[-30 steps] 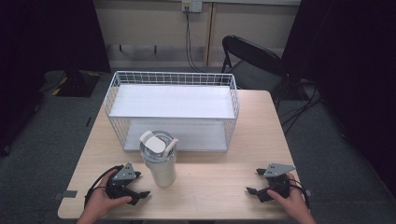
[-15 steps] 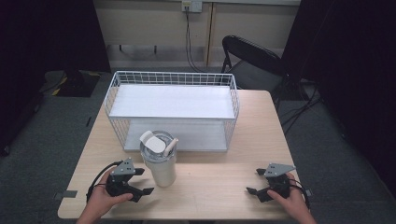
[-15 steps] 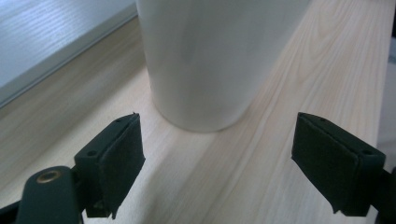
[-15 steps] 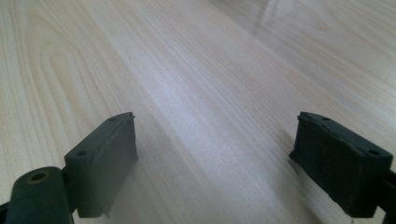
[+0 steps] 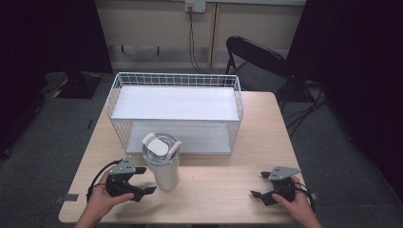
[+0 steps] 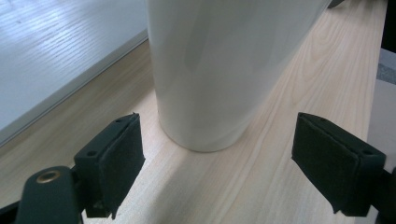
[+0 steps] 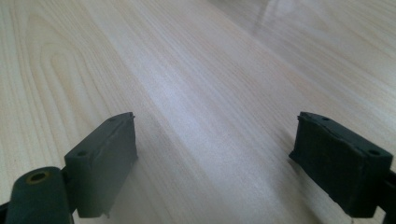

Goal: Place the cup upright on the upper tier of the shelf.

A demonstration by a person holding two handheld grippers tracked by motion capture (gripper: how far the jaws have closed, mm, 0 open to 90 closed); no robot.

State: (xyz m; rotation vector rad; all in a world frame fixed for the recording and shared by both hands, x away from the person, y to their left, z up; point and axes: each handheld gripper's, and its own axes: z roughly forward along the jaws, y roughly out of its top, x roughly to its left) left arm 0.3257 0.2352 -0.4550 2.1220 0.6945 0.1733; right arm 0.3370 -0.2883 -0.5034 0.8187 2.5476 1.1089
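A white tumbler (image 5: 162,164) with a flip lid stands upright on the wooden table (image 5: 223,190), just in front of the wire basket. My left gripper (image 5: 145,180) rests on the table at its left, jaws wide open and pointed at the cup's base. In the left gripper view the tumbler's foot (image 6: 210,84) rises a short way beyond the two pads (image 6: 114,163), not touching them. My right gripper (image 5: 259,185) lies open at the table's front right, nothing but bare wood (image 7: 201,93) between its jaws.
A white wire basket (image 5: 176,111) with a white floor occupies the table's middle and back. A black folding chair (image 5: 254,59) stands behind the table at right. The person's hands enter from the bottom edge.
My left gripper has slid right, closer to the tumbler's base. The right gripper and the tumbler have stayed put.
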